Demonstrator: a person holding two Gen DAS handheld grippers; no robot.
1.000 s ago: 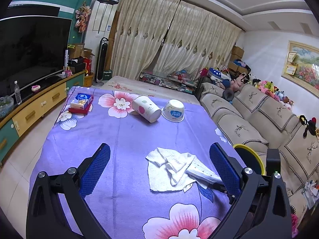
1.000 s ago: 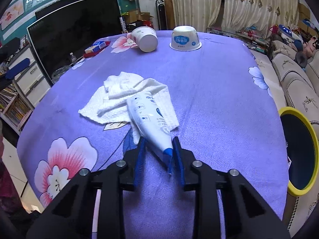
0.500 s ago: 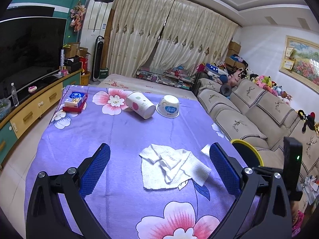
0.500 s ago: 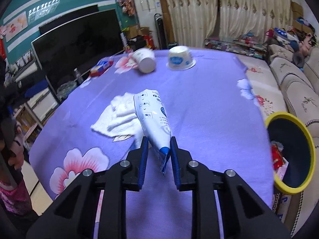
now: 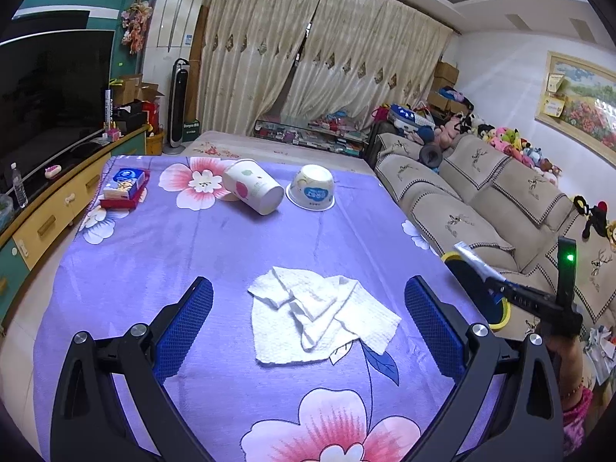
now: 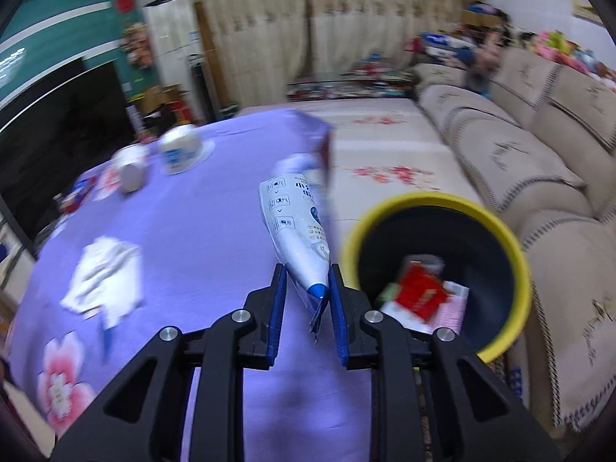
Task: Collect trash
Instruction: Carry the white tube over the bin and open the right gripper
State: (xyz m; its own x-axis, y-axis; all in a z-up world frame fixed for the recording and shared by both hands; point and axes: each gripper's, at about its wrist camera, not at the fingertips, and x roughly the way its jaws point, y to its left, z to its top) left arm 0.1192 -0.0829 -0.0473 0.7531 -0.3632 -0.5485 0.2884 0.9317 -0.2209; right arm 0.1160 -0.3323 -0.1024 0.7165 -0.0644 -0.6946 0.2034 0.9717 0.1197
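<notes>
My right gripper point(image 6: 307, 288) is shut on a white and blue tube-shaped wrapper point(image 6: 296, 227) and holds it in the air at the table's right edge, beside a yellow-rimmed black bin point(image 6: 435, 265) with red and white trash inside. In the left wrist view the right gripper point(image 5: 496, 287) hangs over the bin point(image 5: 467, 281). My left gripper point(image 5: 308, 315) is open above a crumpled white paper towel point(image 5: 319, 317) on the purple flowered tablecloth point(image 5: 192, 261). A tipped paper cup point(image 5: 252, 190) and an upturned paper bowl point(image 5: 312, 190) lie at the far end.
A tissue pack on a red box point(image 5: 125, 190) sits at the far left of the table. A beige sofa point(image 5: 481, 208) runs along the right, close to the bin. A TV and low cabinet point(image 5: 57, 196) line the left wall.
My right gripper has lifted the wrapper off the paper towel and swung it right, from over the table to beside the bin. The left gripper has stayed open above the towel.
</notes>
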